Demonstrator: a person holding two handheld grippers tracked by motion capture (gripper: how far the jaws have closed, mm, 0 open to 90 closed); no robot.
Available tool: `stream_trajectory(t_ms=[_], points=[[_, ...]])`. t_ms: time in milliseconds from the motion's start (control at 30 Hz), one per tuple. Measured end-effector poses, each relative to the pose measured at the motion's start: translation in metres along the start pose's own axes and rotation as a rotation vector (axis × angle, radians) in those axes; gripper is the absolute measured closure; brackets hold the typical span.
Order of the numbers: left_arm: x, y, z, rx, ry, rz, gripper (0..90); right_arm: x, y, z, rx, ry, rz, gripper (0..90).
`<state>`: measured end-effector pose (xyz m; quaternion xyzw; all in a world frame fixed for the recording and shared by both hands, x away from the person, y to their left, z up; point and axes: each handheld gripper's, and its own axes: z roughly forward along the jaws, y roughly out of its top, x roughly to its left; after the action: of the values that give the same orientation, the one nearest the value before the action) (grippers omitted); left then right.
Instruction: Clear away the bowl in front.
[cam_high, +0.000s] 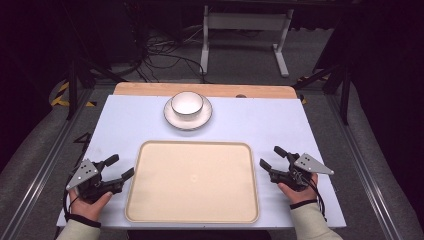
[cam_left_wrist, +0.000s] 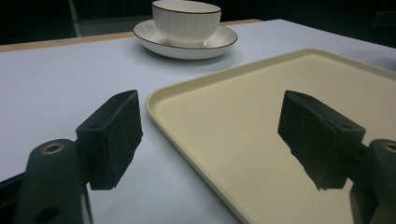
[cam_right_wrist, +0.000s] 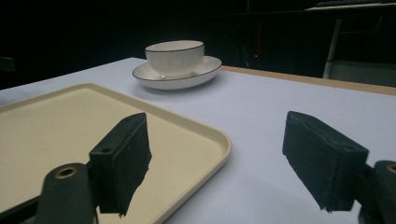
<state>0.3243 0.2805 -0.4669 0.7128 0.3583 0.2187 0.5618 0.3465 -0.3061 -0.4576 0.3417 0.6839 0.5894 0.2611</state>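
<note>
Cream rectangular plastic tray (cam_high: 192, 182) centred, empty; white dark-rimmed ceramic cup on matching saucer (cam_high: 188, 111) at twelve o'clock; left gripper (cam_high: 118, 170) at nine, right gripper (cam_high: 273, 158) at three, jaws apart; risk: loose cup sliding if saucer tilts.

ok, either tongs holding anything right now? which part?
Nothing held. Left tongs and right tongs are both open, flanking the bare cream rectangular tray. The white ribbed cup sits untouched on its saucer.
</note>
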Motion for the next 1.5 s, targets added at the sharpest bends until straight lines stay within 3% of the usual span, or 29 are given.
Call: stream_trajectory(t_ms=[133,333,633,1133,1500], points=[[-0.001,0.002,0.0,0.019,0.017,-0.008,26.1,0.0,0.0,0.0,0.001,-0.001,0.004,23.6],[-0.001,0.008,0.003,0.027,0.001,-0.024,25.4,-0.002,0.0,0.0,0.0,-0.005,0.023,23.3],[-0.007,0.034,0.005,0.034,-0.027,0.013,24.8,-0.002,0.0,0.0,0.002,-0.007,0.023,22.5],[-0.006,0.086,0.011,0.008,-0.081,0.031,23.0,-0.002,0.0,0.001,0.009,-0.007,0.027,21.9],[-0.005,0.11,0.022,0.002,-0.089,0.048,22.4,-0.002,0.0,0.001,0.011,-0.005,0.026,21.7]])
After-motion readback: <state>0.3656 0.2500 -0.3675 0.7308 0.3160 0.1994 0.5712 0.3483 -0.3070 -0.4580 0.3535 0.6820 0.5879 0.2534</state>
